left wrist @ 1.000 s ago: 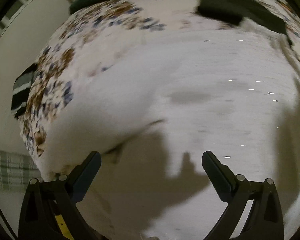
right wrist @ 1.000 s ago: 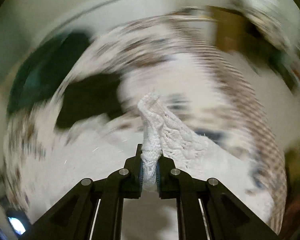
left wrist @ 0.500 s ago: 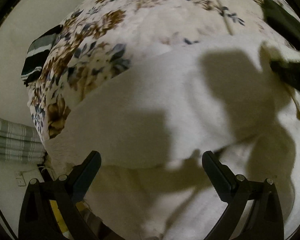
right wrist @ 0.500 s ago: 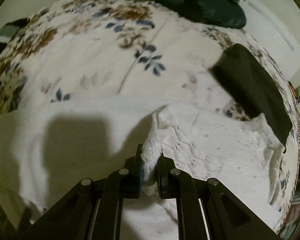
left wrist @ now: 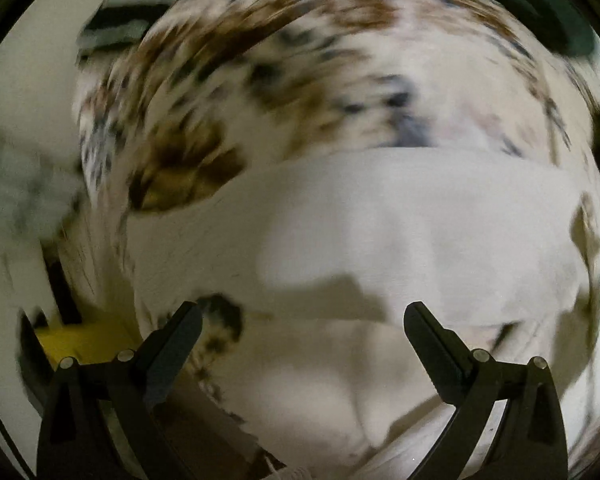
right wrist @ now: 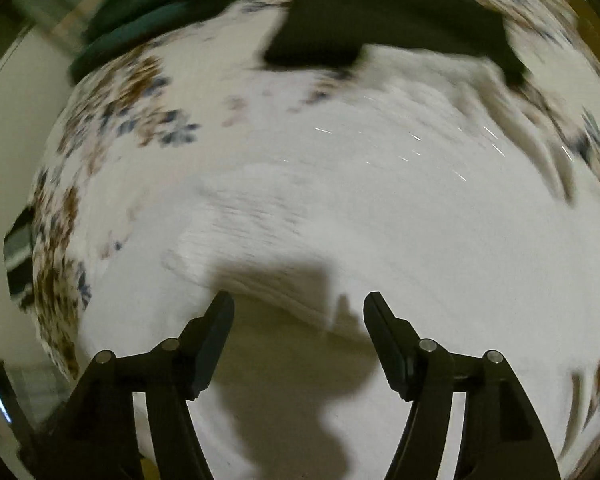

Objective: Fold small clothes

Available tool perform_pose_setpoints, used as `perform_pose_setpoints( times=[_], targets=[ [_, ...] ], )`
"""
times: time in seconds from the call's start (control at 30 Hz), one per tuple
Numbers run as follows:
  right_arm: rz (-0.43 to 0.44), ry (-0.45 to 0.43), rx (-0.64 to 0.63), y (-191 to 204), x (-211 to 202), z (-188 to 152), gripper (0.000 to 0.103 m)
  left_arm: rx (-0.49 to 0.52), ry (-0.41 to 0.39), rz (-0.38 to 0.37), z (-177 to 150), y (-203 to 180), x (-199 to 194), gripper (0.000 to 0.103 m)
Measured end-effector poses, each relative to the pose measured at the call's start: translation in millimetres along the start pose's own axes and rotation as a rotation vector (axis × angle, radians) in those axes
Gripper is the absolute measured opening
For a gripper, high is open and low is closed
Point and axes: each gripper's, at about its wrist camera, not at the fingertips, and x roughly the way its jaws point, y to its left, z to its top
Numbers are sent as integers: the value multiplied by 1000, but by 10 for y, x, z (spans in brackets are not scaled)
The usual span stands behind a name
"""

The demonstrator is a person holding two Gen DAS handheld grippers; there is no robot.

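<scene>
Starting at the left, the left gripper (left wrist: pixel 302 316) hangs over the near edge of the white garment (left wrist: pixel 400 216), its jaws spread wide with nothing between them, just as they stood a second ago; the view under it has slid sideways, so the floral bedspread (left wrist: pixel 260 68) now fills the upper half and a patch of print shows by the left finger. Further right, the right gripper (right wrist: pixel 299 312) has just let go: half a second ago it pinched a lacy fold of the garment (right wrist: pixel 380 208), and now its jaws have just been opening and stand apart with no cloth between them. The garment lies spread across the bedspread (right wrist: pixel 112 128), a doubled edge just ahead of the fingers, so one fold looks laid down and the next grip is still to be found. The surface is a bed, soft and uneven. On it, beyond the garment, lie a dark folded piece (right wrist: pixel 380 20) touching the white cloth's far edge and a green cloth (right wrist: pixel 148 8) at the top left; a striped item (right wrist: pixel 18 256) sits at the left rim. Both views are blurred, so finer detail cannot be told.
</scene>
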Motion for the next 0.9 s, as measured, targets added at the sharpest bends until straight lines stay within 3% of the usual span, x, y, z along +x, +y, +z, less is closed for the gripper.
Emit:
perform_pose_setpoints(
  times=[0.13, 0.23, 0.33, 0.43, 0.5, 0.57, 0.6, 0.7, 0.9],
  targets=[
    [-45, 29, 98, -379, 48, -62, 69, -280, 51, -81, 4, 746, 301, 103],
    [-72, 63, 160, -622, 111, -165, 69, -410, 102, -173, 10, 993, 576, 101],
    [-75, 86, 223, -771, 139, -240, 69, -487, 127, -206, 28, 1079, 817, 100],
    [-84, 104, 272, -847, 179, -338, 69, -596, 139, -219, 37, 1161, 1036, 90],
    [-78, 121, 299, -902, 180, -399, 69, -639, 91, -221, 45, 1178, 992, 79],
    [-83, 121, 301, -908, 164, -412, 69, -640, 42, -194, 98, 1149, 895, 16],
    [-87, 117, 295, -907, 159, -410, 69, -636, 27, -203, 122, 1133, 861, 11],
    [-104, 102, 273, -897, 132, -393, 69, -605, -18, -162, 226, 1058, 703, 9],
    [-157, 60, 252, -901, 32, -298, 69, -382, -186, -49, 478, 567, 34, 9]
  ],
)
